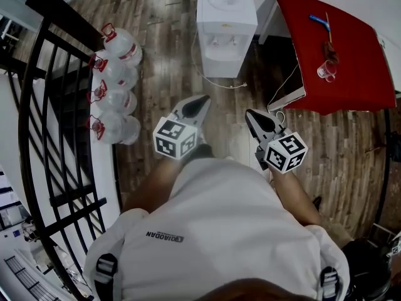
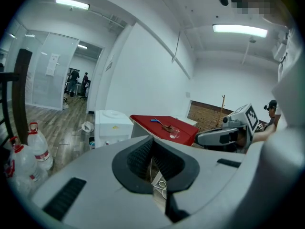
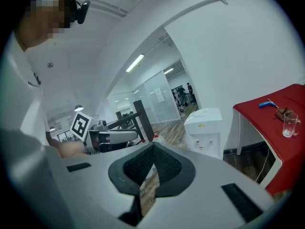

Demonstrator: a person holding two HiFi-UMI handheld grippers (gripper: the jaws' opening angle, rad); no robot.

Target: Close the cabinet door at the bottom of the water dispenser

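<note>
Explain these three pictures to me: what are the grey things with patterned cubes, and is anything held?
No robot arm: a person holds a two-jaw tool in each hand. The head view looks down from the person's head at the left tool and right tool; the cubes are part of them. The other two pictures come from a camera riding on each tool. Both tools' jaws are together, holding nothing. Ahead on the wood floor stands the water dispenser, water bottles to its left, a red table with a glass to its right. The dispenser's bottom door is not visible.
</note>
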